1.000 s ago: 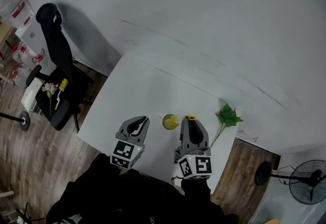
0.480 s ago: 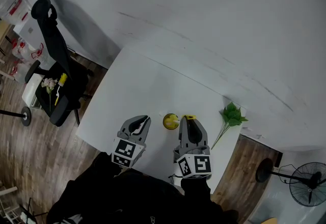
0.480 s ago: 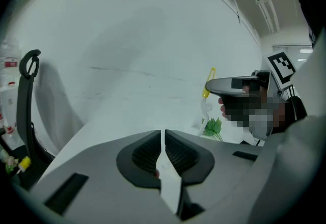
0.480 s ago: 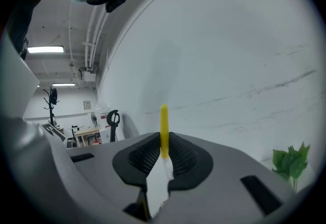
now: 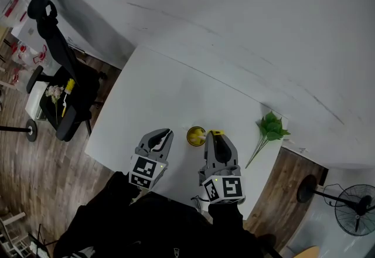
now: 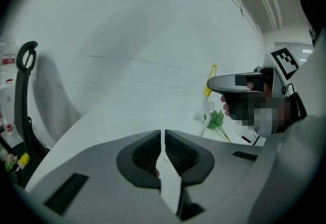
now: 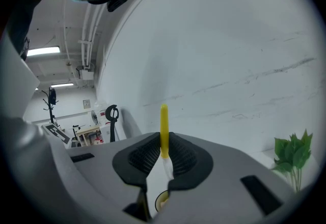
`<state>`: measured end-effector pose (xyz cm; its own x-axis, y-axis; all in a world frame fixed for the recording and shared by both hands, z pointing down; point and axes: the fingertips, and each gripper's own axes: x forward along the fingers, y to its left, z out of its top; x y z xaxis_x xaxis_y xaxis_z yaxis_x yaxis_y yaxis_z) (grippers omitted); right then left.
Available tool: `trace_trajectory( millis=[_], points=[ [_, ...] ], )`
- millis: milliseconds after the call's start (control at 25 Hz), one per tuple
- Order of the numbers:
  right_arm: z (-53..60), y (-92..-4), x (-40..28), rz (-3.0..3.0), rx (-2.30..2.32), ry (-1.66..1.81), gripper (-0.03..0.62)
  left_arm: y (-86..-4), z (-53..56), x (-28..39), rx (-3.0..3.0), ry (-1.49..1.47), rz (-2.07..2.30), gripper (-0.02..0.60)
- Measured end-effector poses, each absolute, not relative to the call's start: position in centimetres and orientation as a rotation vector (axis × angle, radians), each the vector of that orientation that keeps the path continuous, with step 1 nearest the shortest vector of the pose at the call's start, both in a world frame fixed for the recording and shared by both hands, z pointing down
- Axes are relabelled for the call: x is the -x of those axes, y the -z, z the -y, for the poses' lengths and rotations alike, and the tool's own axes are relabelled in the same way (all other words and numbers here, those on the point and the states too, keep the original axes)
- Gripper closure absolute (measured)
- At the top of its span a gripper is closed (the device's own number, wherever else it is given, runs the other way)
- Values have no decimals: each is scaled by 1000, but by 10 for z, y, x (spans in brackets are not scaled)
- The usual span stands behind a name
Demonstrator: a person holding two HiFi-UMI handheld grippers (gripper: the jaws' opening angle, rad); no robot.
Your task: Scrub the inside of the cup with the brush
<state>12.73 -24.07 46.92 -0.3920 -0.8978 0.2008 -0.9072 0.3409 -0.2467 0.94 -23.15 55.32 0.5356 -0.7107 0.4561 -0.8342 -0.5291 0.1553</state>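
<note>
Plastic, smooth and yellow, forms the slim rod-shaped handle of the brush [image 7: 164,125]. It stands upright, pinched between the ribbed black pads of the right gripper [image 7: 164,152], and below the pads its stem turns white. The cup [image 5: 196,136], small, round and yellow, sits on the matte white table [image 5: 158,92] in the lower middle of the head view, just beyond the two grippers and between them. In the right gripper view its rim shows through the gap beneath the jaws. Whether the brush's lower end reaches into it cannot be told. The left gripper [image 5: 164,135], a grey moulded shell, has its jaws pressed together on nothing. A green leafy sprig [image 5: 270,128] lies at the table's right edge. A black office chair [image 5: 58,75] stands at the upper left on wood-plank flooring.
</note>
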Motion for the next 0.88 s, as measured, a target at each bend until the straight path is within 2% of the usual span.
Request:
trace_trajectory(
  millis=[760, 800, 880],
  points=[
    [247, -486, -129, 2564, -1686, -532, 530, -609, 249, -27, -2458, -663, 1211, 538],
    [247, -487, -129, 2561, -1690, -537, 530, -612, 250, -29, -2464, -676, 1193, 525],
    [246, -487, -130, 2559, -1693, -541, 530, -623, 249, -35, -2467, -711, 1146, 448]
  ],
)
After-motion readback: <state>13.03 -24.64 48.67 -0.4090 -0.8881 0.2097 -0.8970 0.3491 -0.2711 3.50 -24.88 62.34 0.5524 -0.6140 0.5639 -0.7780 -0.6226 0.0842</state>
